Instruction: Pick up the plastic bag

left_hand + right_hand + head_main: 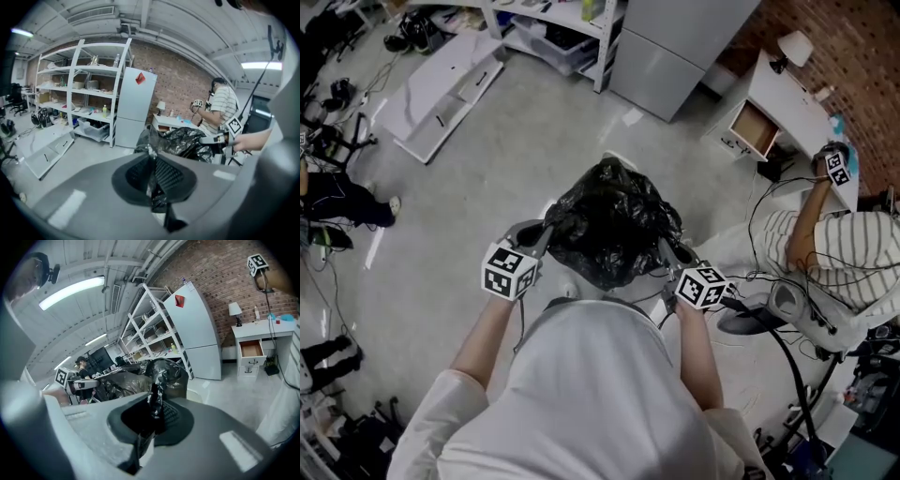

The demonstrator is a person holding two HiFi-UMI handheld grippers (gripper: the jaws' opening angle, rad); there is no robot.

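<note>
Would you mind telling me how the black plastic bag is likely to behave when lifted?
Probably floppy: the black plastic bag is crumpled film, bunching thinly where the left tool and right tool pinch it. Its glossy surface may slip. It bulges, so it likely holds something, weight unclear.

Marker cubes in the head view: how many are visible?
3. One on the left tongs, one on the right tongs, both beside the black bag; a third cube held by the striped-shirted person. More may be hidden.
</note>
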